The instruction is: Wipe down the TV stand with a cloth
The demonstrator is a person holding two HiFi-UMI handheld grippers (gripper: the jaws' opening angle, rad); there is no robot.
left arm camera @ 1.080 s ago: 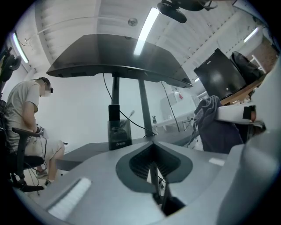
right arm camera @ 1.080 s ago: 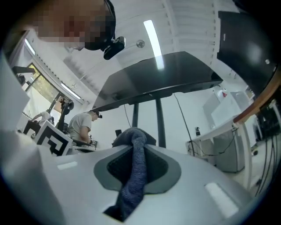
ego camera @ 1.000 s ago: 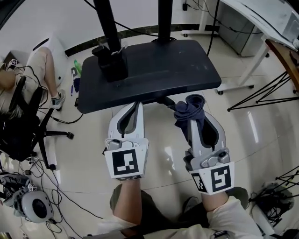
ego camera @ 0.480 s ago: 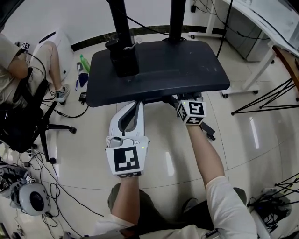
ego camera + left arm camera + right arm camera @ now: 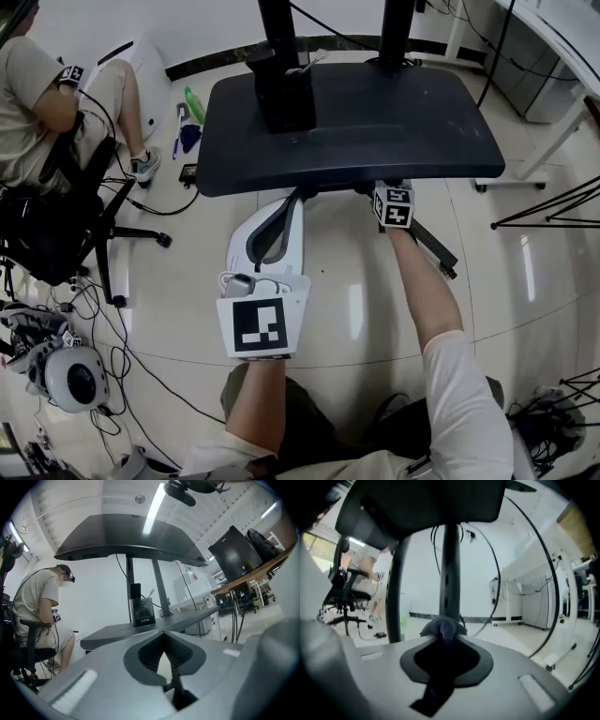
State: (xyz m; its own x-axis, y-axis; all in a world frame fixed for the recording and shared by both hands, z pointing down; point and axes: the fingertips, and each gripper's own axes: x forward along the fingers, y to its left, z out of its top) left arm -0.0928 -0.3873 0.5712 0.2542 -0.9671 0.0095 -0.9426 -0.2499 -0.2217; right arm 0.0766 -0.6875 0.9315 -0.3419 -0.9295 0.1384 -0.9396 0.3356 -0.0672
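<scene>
Right tongs [image 5: 444,639], gripping cloth [image 5: 439,626], now under the stand [image 5: 347,122]; left tongs [image 5: 164,641] closed.

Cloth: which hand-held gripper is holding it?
The right hand-held gripper, reaching under the TV stand, has the dark blue cloth pinched in its jaws. The left hand-held gripper is shut on nothing.

Your head view looks steeply down on the shelf [image 5: 356,122], your left gripper view faces its front edge closely at shelf height, and your right gripper view peers from beneath, all sharing the posts [image 5: 277,23].
</scene>
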